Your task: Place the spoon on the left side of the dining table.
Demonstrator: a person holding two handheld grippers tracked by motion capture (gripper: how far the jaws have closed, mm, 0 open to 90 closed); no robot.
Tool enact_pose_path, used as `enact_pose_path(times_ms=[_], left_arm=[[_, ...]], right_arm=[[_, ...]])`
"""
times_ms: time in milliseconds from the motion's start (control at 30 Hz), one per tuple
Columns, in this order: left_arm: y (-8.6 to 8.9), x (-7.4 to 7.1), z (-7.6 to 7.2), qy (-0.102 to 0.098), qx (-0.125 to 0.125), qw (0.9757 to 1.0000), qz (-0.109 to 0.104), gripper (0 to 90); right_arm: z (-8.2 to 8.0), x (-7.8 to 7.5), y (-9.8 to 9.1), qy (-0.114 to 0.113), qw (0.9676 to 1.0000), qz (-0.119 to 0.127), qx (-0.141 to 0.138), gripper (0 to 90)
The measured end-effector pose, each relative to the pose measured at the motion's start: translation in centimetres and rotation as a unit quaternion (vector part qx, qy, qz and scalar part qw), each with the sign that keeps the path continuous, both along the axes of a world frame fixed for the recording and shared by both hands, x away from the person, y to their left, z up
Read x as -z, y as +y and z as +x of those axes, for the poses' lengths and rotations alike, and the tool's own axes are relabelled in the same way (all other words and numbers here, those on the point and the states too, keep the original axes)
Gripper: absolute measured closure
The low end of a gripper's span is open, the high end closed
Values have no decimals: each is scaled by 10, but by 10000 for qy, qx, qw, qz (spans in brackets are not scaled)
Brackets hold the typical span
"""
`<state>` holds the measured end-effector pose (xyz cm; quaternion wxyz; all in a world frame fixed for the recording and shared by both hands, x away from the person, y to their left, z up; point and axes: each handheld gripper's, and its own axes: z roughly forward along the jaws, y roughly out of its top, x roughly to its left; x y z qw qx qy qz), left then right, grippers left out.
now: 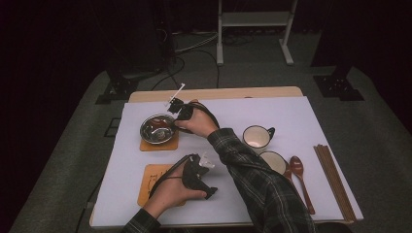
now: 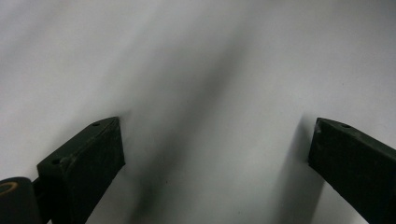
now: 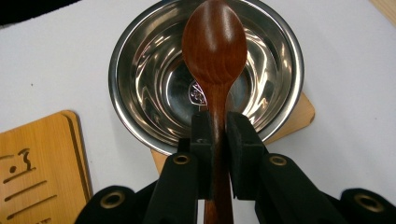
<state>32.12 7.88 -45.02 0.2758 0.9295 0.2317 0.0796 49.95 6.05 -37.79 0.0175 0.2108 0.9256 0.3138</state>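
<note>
While the right gripper (image 3: 217, 135) clamps a wooden spoon (image 3: 215, 51) over the steel bowl (image 3: 140, 93) at frame centre, the left gripper (image 2: 217, 154) rests with jaws apart on white table cover (image 2: 210, 70)

The right gripper (image 3: 215, 140) reaches forward, jaws clamped narrow; the left gripper (image 2: 215, 158) rests low, jaws apart, apparently pointing rightward.
</note>
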Motion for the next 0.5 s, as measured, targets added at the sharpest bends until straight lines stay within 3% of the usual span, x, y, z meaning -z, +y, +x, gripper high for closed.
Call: enact_pose_path(times_ms=[500], left_arm=[[0, 0, 0, -1, -18, 10000, -10, 20]], right_arm=[[0, 9, 7, 6, 10000, -67, -24, 805]])
